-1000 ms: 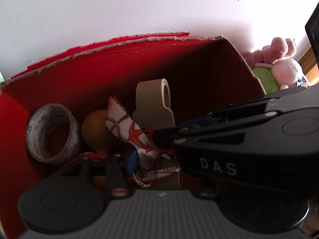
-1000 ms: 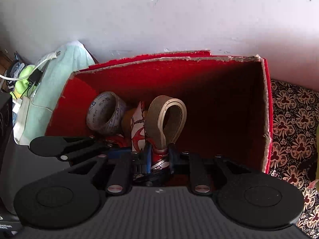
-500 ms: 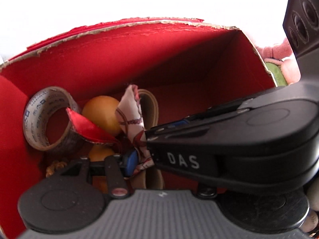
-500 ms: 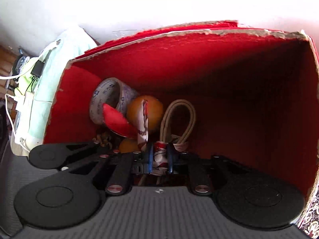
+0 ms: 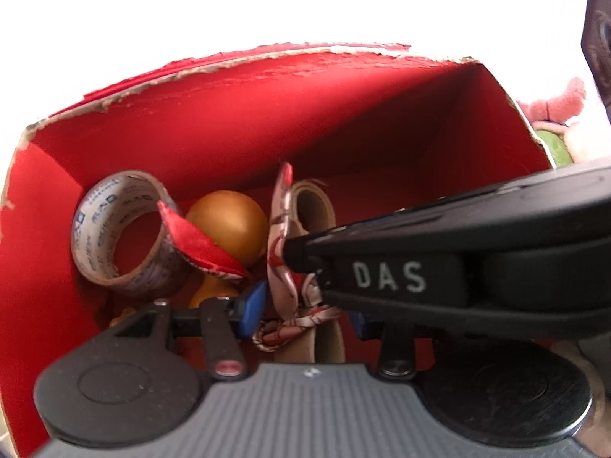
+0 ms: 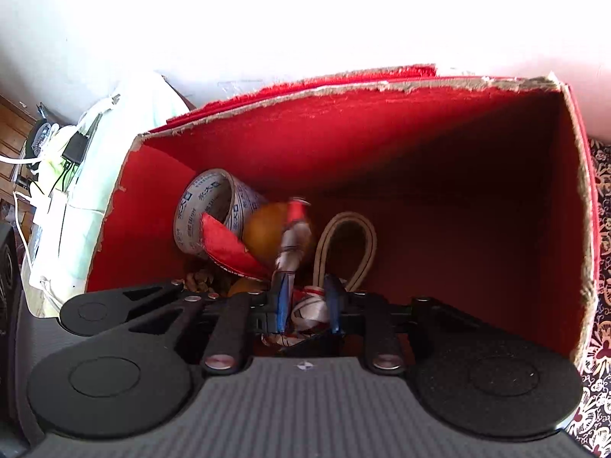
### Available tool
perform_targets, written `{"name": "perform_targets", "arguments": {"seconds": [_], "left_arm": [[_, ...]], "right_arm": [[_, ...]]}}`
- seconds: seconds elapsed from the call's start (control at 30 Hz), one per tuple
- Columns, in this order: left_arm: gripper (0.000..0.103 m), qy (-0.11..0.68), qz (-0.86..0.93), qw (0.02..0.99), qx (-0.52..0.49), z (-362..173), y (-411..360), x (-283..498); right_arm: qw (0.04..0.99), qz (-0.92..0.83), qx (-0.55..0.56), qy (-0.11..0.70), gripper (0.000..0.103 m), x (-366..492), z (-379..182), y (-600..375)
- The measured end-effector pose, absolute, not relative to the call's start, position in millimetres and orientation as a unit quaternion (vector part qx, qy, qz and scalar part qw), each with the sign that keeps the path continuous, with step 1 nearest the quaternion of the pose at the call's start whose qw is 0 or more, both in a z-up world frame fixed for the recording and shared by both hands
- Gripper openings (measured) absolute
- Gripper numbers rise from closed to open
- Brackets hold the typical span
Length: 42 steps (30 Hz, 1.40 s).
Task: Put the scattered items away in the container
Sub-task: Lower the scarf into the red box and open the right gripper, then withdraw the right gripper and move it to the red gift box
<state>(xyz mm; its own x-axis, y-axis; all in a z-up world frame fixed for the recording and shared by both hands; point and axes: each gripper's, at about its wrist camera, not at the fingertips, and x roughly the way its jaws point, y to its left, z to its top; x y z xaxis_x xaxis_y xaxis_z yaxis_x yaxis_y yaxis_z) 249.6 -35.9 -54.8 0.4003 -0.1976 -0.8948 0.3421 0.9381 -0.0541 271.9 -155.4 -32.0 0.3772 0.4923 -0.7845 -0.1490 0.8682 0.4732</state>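
Torn red cardboard box (image 6: 382,145), silky scarf (image 6: 294,244).

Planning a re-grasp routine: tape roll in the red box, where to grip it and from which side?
Grip the tape roll by its ring wall: one finger into the open core, one outside, at its upper rim. It stands on edge in the box's left corner with the core facing out. Come from above, since the orange ball and a red flap crowd its right and front.

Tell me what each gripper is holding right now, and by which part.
The right gripper pinches the patterned scarf at its bunched lower end, inside the red box. The left gripper is beside the scarf; its grip cannot be told.
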Motion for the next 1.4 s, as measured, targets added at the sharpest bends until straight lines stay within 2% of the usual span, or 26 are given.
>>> {"name": "perform_targets", "arguments": {"seconds": [0.03, 0.17, 0.4, 0.5, 0.57, 0.63, 0.9, 0.97, 1.03, 1.4], "left_arm": [[0.048, 0.521, -0.158, 0.836, 0.069, -55, -36, 249], [0.052, 0.510, -0.146, 0.844, 0.080, -57, -40, 244], [0.052, 0.507, -0.146, 0.847, 0.066, -54, -39, 241], [0.052, 0.498, -0.144, 0.853, 0.063, -45, -36, 234], [0.058, 0.479, -0.147, 0.863, 0.064, -34, -32, 225], [0.070, 0.457, -0.140, 0.876, 0.062, -24, -28, 216], [0.069, 0.410, -0.106, 0.905, 0.031, -3, -17, 201], [0.069, 0.387, -0.094, 0.916, 0.035, 10, -13, 192], [0.070, 0.369, -0.089, 0.924, 0.038, 17, -12, 177], [0.069, 0.331, -0.171, 0.927, 0.039, 24, -23, 91]], "right_arm": [[0.816, 0.195, 0.163, 0.518, 0.024, 272, -32, -154], [0.829, 0.187, 0.161, 0.502, 0.024, 269, -29, -154], [0.838, 0.176, 0.158, 0.492, 0.024, 270, -28, -153], [0.849, 0.173, 0.153, 0.475, 0.030, 264, -23, -154], [0.856, 0.174, 0.155, 0.462, 0.035, 258, -18, -158], [0.859, 0.171, 0.163, 0.453, 0.035, 255, -15, -162], [0.881, 0.158, 0.169, 0.413, 0.037, 226, 0, -167], [0.892, 0.151, 0.168, 0.392, 0.046, 210, 8, -169], [0.899, 0.151, 0.176, 0.371, 0.050, 194, 15, -174], [0.927, 0.128, 0.204, 0.286, 0.050, 94, 38, -223]]}}
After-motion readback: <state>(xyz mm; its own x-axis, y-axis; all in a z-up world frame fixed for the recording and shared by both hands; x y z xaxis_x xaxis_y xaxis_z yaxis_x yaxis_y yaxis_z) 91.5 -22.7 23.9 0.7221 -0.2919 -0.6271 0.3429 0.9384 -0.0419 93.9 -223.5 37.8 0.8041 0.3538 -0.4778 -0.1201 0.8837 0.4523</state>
